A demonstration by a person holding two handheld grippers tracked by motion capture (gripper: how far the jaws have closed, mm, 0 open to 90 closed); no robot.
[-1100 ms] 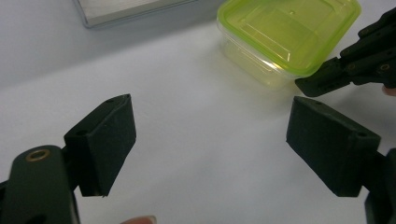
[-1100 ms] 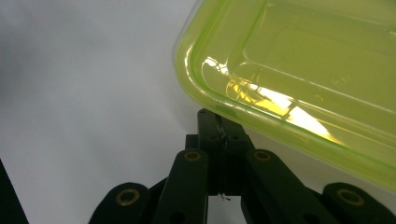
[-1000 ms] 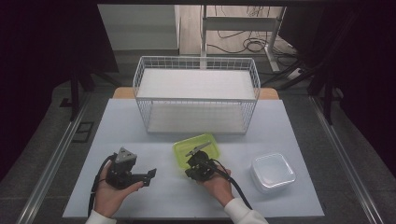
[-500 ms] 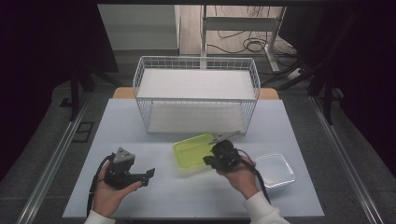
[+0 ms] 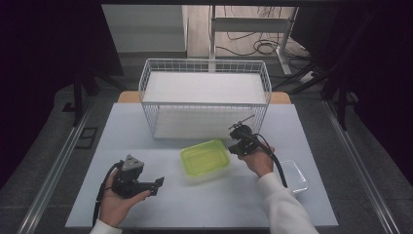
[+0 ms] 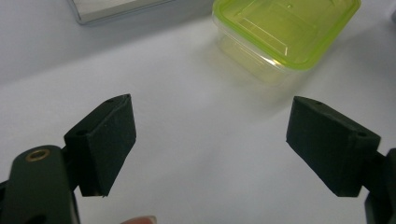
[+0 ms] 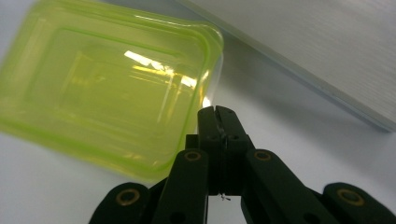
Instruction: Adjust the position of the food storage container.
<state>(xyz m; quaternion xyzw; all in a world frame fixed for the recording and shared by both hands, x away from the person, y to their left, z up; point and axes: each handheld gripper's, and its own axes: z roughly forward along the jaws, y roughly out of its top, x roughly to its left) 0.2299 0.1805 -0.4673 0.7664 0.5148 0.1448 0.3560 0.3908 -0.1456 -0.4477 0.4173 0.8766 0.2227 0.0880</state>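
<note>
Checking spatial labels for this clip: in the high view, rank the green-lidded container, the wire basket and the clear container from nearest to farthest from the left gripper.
From the left gripper, at the table's near left:
1. Green-lidded container, just right of it, mid-table.
2. Wire basket, behind, toward the far edge.
3. Clear container, at the right side, past the person's right sleeve.

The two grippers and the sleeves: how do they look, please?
Both grippers, left gripper and right gripper, are black with black trailing cables. The left carries a grey three-cornered plate; brass-coloured rivets show at its joints. The sleeve is white.
</note>
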